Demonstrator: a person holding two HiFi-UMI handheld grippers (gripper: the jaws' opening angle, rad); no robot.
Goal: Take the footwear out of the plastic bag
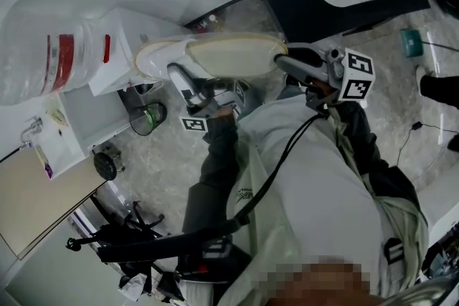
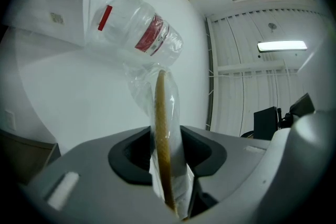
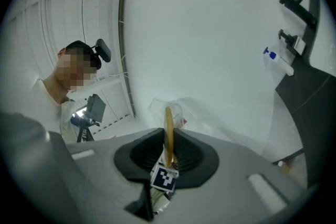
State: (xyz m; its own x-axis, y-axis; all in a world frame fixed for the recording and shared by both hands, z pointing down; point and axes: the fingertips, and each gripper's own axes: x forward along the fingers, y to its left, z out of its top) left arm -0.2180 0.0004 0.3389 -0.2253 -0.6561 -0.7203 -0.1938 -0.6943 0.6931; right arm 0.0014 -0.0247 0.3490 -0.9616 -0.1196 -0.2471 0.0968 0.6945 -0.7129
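Slipper (image 1: 229, 54) clamped at both ends: left hand-held gripper (image 1: 179, 74) pinches it through plastic bag (image 1: 64, 57) film, right hand-held gripper (image 1: 285, 64) grips its bare edge. Best: left keeps film only, right draws rightward.

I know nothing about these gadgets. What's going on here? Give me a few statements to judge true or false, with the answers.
1. The left gripper and the right gripper are both clamped on the same slipper. True.
2. The slipper rests on the floor. False: it is held up in the air between the two grippers.
3. The plastic bag is clear with red print on it. True.
4. The slipper is completely out of the plastic bag. False: clear film from the bag wraps the end of the slipper that sits in the left gripper's jaws.
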